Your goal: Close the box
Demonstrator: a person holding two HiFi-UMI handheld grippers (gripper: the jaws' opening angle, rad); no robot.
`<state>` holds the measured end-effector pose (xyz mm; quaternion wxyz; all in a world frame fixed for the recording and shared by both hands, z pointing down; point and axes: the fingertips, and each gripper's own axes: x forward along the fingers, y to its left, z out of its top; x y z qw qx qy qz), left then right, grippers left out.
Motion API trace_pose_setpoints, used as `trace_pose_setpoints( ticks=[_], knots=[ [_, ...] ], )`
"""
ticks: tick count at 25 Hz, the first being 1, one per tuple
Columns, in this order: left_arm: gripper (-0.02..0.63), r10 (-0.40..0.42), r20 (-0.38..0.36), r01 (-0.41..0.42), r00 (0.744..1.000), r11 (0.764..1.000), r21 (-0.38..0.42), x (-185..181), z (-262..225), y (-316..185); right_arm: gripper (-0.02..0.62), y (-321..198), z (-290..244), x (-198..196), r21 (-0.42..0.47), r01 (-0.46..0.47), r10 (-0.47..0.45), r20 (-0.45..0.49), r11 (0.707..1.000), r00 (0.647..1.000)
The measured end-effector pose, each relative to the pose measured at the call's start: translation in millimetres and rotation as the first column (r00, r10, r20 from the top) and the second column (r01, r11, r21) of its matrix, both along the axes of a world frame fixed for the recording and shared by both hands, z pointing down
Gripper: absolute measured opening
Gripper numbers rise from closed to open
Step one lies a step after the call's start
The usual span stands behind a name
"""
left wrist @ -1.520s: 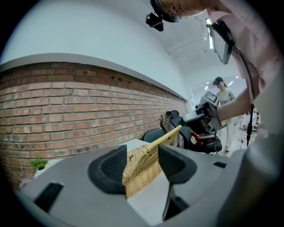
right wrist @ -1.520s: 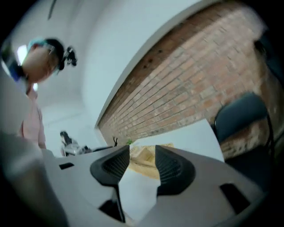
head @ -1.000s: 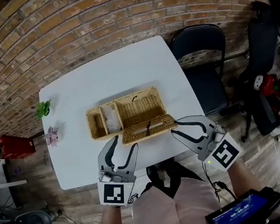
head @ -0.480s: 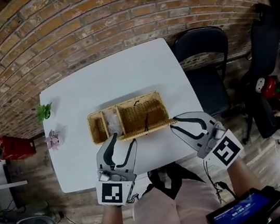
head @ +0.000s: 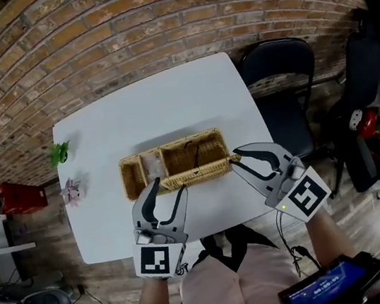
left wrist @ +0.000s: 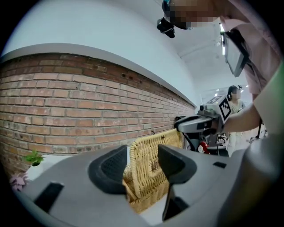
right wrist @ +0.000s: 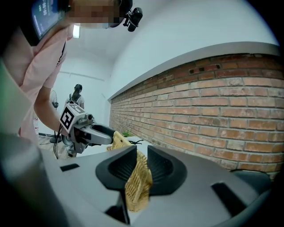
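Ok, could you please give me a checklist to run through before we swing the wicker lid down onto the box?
1. Left gripper shut on wicker lid: ok.
2. Right gripper shut on lid's other end, jaws just closed further: ok.
3. Lid raised off white table: ok.
4. Contents sit below wicker box rim: cannot tell.
5. Lid fully closed: not ok, it stands tilted.

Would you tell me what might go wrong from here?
The right gripper, whose fingers have just been closing, pinches the lid only at its end; the wicker may slip out and drop.
The left gripper holds the other end; uneven motion may twist the lid.
The box stands unheld on the table and may slide.
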<state>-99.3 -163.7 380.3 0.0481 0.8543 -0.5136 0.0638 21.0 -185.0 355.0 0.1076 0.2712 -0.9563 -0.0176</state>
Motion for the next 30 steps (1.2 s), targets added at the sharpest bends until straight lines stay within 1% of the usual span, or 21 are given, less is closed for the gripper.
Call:
trace_pose_setpoints(
  ticks=[12,23,27,30],
  knots=[
    [0.224,-0.053,-0.011,0.053,0.999,0.998,-0.021,-5.7,3.5,-17.9,0.072,-38.0,14.5,-2.5,-0.051,-0.006,0.007,0.008,0.999,1.000],
    [0.224,-0.095,-0.030,0.093,0.995,0.994,-0.055,-11.6,11.4,-27.0,0.074,-69.1,41.9,-3.6,-0.112,0.001,-0.001,-0.004,0.994,1.000],
    [0.224,-0.100,-0.014,0.098,0.995,0.993,-0.062,-14.2,17.0,-28.9,0.074,-77.6,54.2,-3.5,-0.144,0.008,-0.009,-0.001,0.990,1.000],
    [0.224,-0.115,-0.027,0.112,0.993,0.991,-0.079,-12.8,16.4,-31.4,0.097,-82.5,70.5,-3.0,-0.173,0.034,-0.036,-0.006,0.984,0.999]
  ],
)
